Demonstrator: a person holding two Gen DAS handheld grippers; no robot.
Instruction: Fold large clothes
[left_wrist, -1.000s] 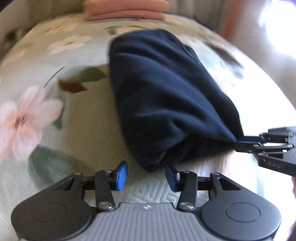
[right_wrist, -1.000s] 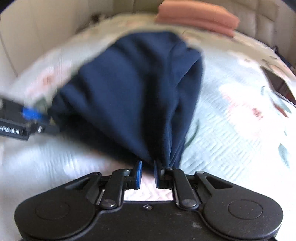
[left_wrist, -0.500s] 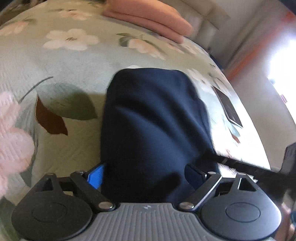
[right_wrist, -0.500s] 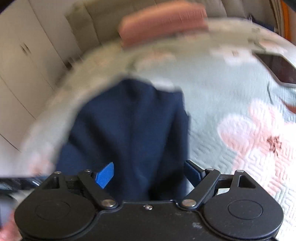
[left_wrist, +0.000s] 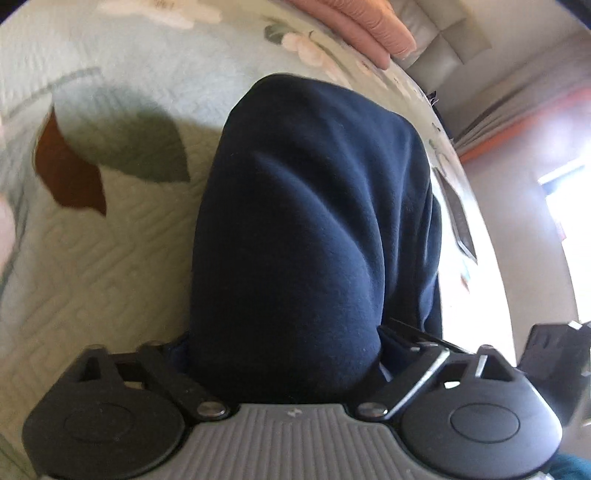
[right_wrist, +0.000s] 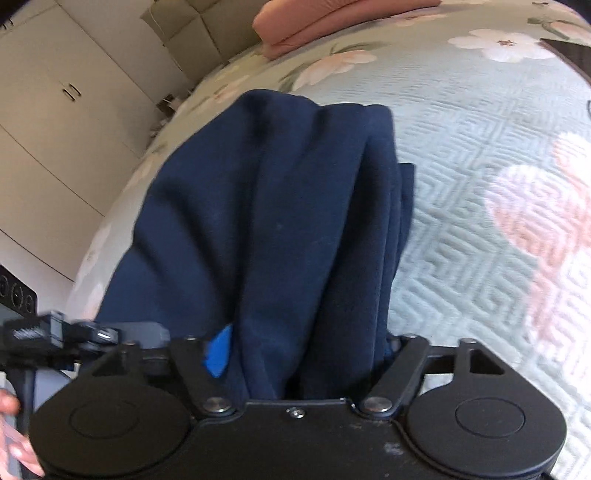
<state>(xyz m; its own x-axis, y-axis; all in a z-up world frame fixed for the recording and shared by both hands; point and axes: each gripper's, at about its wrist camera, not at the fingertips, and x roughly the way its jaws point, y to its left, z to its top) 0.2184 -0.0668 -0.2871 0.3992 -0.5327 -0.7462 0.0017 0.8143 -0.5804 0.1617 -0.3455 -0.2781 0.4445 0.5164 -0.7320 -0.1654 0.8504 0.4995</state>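
1. Navy fleece, thick and matte, lies folded into a long bundle on the bed's quilted floral bedspread: the dark garment stretches away from both cameras toward a stack of pink folded cloth at the far end.
2. Left gripper straddles the near end of the garment, its fingers spread wide and closing, the bundle bulging between them; whether the pads press the cloth is hidden by the fabric.
3. Right gripper sits just beside it on the same near edge, fingers likewise spread and closing around several stacked layers, one blue pad showing bare against the fold.
4. Soft and limp, the fabric looks likely to sag and slide out of shape if lifted by one point; the layered edges on its right side seem apt to splay.
5. Best purchase appears to be the two near corners, pinched through all layers at once, so the fold travels as a single piece.
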